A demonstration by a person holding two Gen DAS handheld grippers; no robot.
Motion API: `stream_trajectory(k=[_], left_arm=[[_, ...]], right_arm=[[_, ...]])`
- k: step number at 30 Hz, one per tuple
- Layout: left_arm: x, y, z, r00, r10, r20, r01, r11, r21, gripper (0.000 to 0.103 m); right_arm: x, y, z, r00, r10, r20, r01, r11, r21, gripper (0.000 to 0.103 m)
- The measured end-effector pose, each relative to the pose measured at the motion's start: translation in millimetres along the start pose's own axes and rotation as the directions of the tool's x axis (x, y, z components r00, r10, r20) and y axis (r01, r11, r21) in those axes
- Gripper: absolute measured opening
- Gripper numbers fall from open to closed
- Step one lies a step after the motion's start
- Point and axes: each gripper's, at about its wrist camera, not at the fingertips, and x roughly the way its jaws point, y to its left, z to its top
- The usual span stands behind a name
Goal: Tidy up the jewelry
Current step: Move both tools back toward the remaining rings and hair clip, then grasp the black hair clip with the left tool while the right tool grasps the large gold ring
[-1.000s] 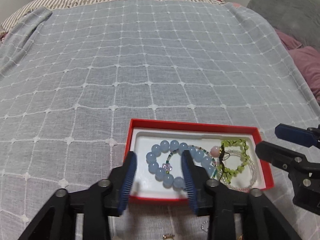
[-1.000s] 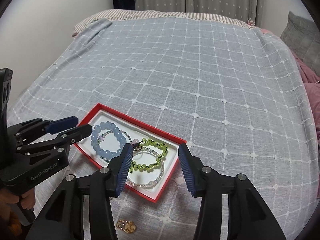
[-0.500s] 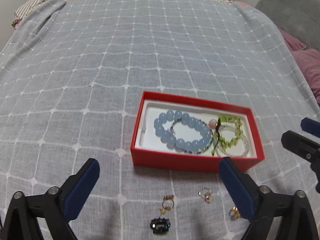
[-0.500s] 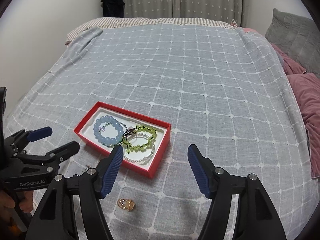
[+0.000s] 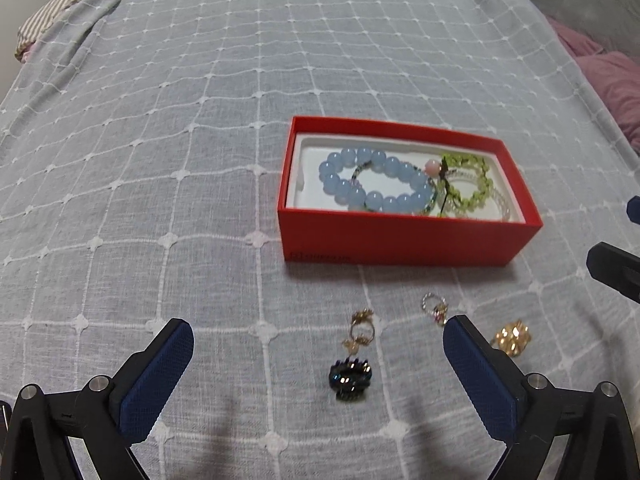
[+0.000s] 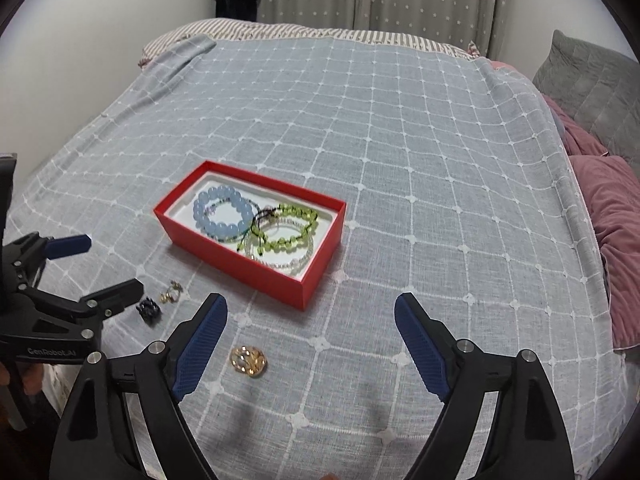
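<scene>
Grey checked bedspread [image 5: 200, 140] everywhere, with the red box [image 5: 404, 236] sitting mid-bed holding the blue bead bracelet [image 5: 376, 186] and green bead bracelet [image 5: 468, 188]. Compared with a second ago both tongs have backed off the box, so loose rings now show on the near side: dark ring [image 5: 350, 378], gold ring [image 5: 511, 336]. Left gripper [image 5: 316, 368] is spread wide, nothing in it. Right gripper [image 6: 312, 354] has just been opening, jaws apart and empty too.

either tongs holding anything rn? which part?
Nothing held. Left tongs and right tongs both gape empty, having just been opening; rings lie loose on the bedspread.
</scene>
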Motion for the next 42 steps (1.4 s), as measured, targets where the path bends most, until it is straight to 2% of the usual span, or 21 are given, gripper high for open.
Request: stream_trajectory(k=[12, 25, 33, 38, 41, 42], left_arm=[[8, 3, -30, 0.999, -0.004, -0.042, 0.006, 0.998, 0.06, 0.102], [28, 2, -50, 0.998, -0.006, -0.067, 0.013, 0.993, 0.118, 0.102], [37, 8, -61, 0.999, -0.027, -0.041, 0.031, 0.995, 0.091, 0.103], [41, 5, -53, 0.995, -0.019, -0.094, 0.028, 0.995, 0.096, 0.103], [40, 7, -51, 0.995, -0.03, -0.097, 0.039, 0.996, 0.085, 0.103], [39, 8, -50, 0.995, -0.038, -0.094, 0.045, 0.996, 0.079, 0.099]], right_arm=[[11, 2, -29, 0.999, 0.002, -0.052, -0.005, 0.999, -0.042, 0.088], [28, 1, -47, 0.995, -0.004, -0.099, -0.003, 0.998, -0.07, 0.088], [33, 4, -50, 0.995, -0.006, -0.099, -0.003, 0.996, -0.089, 0.088], [38, 8, -52, 0.994, -0.01, -0.105, -0.002, 0.994, -0.106, 0.088], [41, 10, -54, 0.993, -0.007, -0.115, -0.006, 0.993, -0.115, 0.088], [42, 11, -54, 0.993, -0.007, -0.116, -0.007, 0.993, -0.119, 0.088]])
